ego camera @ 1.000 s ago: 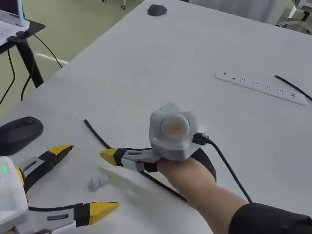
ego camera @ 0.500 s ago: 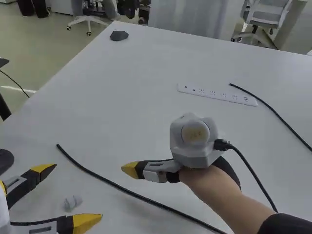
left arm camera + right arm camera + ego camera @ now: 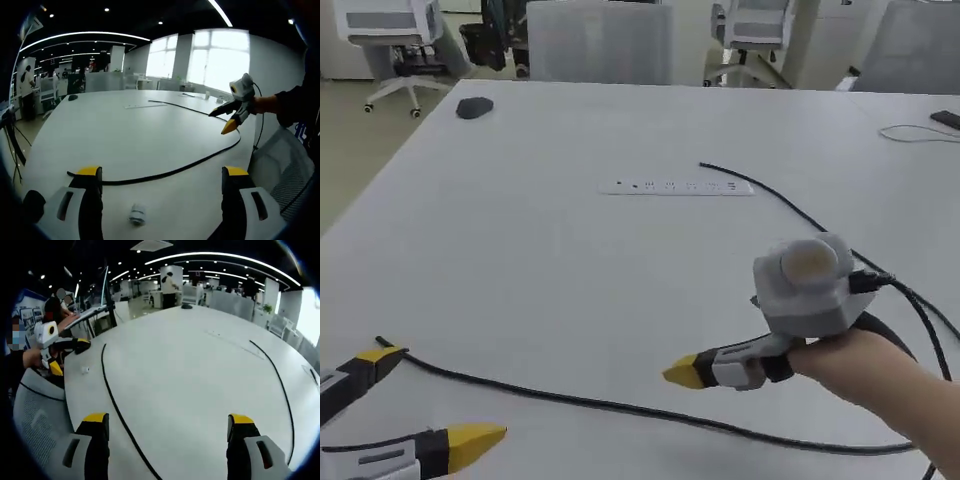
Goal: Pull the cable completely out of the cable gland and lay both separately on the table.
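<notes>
Head view, cable: a long, thin black cable (image 3: 590, 402) is laid on the white worktop (image 3: 570, 260), running along the near edge from the left corner toward the right edge.
Head view, left gripper: the yellow-tipped left gripper (image 3: 425, 400) is at the near left corner, jaws spread wide and empty.
Head view, right gripper: the yellow-tipped right gripper (image 3: 685, 375) is held just above the cable's right half. Its jaw state cannot be told here.
Head view, other: a white power strip (image 3: 675, 187) lies well apart, toward the far edge.
Left gripper view, gland: a small pale grey plastic cable gland (image 3: 136, 214) is seen between the left jaws, near the cable but apart from it.
Left gripper view, right gripper: its jaws are parted, with nothing held.
Right gripper view: its own jaws are wide apart. The cable runs past one of them, and the gland lies beside the cable near the left gripper.
Handling, cable: it is judged light, limp and smooth-sheathed, and best pinched mid-length.
Handling, gland: it is judged light, hard and apt to roll, and best taken across its body.
Change: since half a second ago the head camera has swung. The right gripper has been carried rightward relative to the power strip. The cable's lie appears unchanged.
</notes>
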The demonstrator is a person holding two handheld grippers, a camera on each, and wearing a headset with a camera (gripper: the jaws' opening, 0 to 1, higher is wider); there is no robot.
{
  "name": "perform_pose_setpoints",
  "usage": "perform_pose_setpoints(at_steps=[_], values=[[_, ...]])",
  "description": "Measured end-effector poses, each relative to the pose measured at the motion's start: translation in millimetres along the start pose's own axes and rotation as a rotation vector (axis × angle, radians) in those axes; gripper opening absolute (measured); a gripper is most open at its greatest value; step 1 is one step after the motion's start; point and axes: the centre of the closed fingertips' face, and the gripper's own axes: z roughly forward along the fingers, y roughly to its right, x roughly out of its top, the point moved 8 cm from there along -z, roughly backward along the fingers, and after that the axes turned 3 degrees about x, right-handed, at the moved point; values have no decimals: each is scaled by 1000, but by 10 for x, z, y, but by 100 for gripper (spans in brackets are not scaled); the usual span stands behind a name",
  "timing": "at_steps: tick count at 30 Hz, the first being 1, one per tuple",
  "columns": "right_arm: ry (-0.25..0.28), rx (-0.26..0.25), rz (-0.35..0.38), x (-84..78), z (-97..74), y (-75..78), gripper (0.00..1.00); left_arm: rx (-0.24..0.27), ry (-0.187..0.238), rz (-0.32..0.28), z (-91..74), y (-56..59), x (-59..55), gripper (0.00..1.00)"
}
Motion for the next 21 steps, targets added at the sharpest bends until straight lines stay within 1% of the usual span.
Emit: perform_pose_setpoints(at_steps=[2, 4, 5, 6, 7, 8, 9, 11, 14, 16, 17, 19, 21], values=[[-5, 8, 38, -118, -143, 21, 100, -17, -19, -6, 45, 41, 20, 99], [-1, 10, 62, -207, -244, 31, 100, -19, -39, 16, 76, 75, 42, 99], [-3, 5, 68, -272, -300, 37, 100, 3, -42, 37, 89, 83, 61, 99], [-4, -4, 71, -319, -334, 41, 100, 10, -29, 57, 97, 91, 83, 99], [-2, -9, 71, -350, -354, 44, 100, 1, -23, 52, 102, 115, 94, 99], [5, -11, 79, -397, -375, 41, 100, -5, -26, 43, 109, 132, 102, 99], [11, -13, 92, -423, -381, 39, 100, -6, -40, 47, 123, 153, 104, 99], [23, -13, 110, -470, -395, 26, 100, -7, -50, 53, 129, 169, 103, 99], [24, -20, 115, -518, -398, 14, 100, -12, -57, 39, 132, 197, 125, 99], [29, -15, 119, -526, -399, -1, 100, -10, -78, 49, 140, 220, 128, 99], [36, -13, 115, -526, -400, -13, 99, -6, -89, 64, 146, 226, 128, 99], [47, -12, 97, -513, -404, -18, 99, -15, -102, 47, 150, 238, 128, 99], [52, -11, 89, -499, -406, -16, 99, -10, -105, 50, 152, 233, 131, 99]])
